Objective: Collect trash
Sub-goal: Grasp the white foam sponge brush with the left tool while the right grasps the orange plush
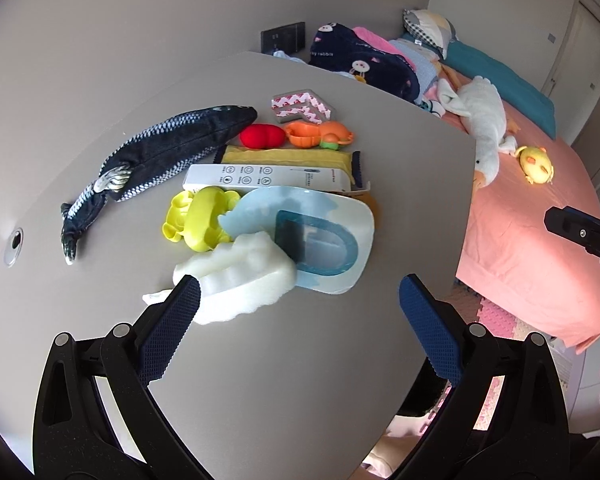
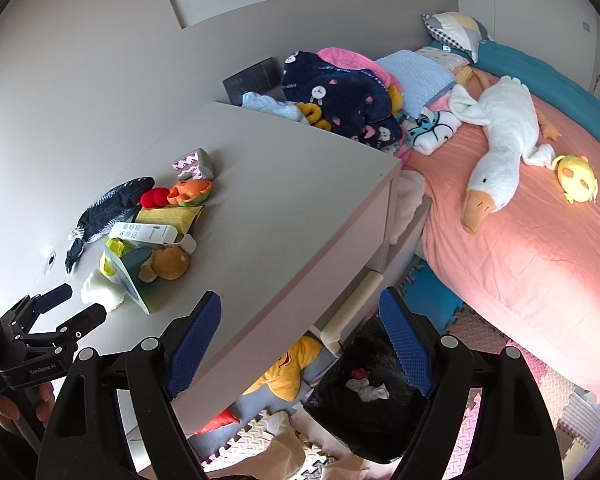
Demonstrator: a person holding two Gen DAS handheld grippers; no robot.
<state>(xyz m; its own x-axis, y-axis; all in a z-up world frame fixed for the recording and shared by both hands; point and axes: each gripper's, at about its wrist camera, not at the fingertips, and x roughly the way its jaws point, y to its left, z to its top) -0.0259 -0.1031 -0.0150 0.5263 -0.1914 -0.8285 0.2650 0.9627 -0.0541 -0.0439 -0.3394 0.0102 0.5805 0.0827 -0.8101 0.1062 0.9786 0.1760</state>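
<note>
In the left wrist view my left gripper (image 1: 300, 304) is open over the grey table (image 1: 260, 360), with nothing between its fingers. Just beyond its left fingertip (image 1: 184, 308) lies a white foam piece (image 1: 244, 276), partly on a pale blue blister pack (image 1: 328, 236). Behind them lie a white carton (image 1: 268, 178) and a yellow cloth (image 1: 288, 156). My right gripper (image 2: 300, 340) is open and empty past the table's corner, above a black trash bag (image 2: 364, 420) that holds a crumpled white tissue (image 2: 368, 390). The left gripper (image 2: 72, 304) shows at the left of the right wrist view.
Toys crowd the table: a dark fish plush (image 1: 160, 152), a yellow toy (image 1: 200, 220), a red toy (image 1: 262, 136), an orange toy (image 1: 320, 134), a zigzag corner guard (image 1: 300, 106). The pink bed (image 2: 520, 260) carries a goose plush (image 2: 500, 140). Foam mats cover the floor.
</note>
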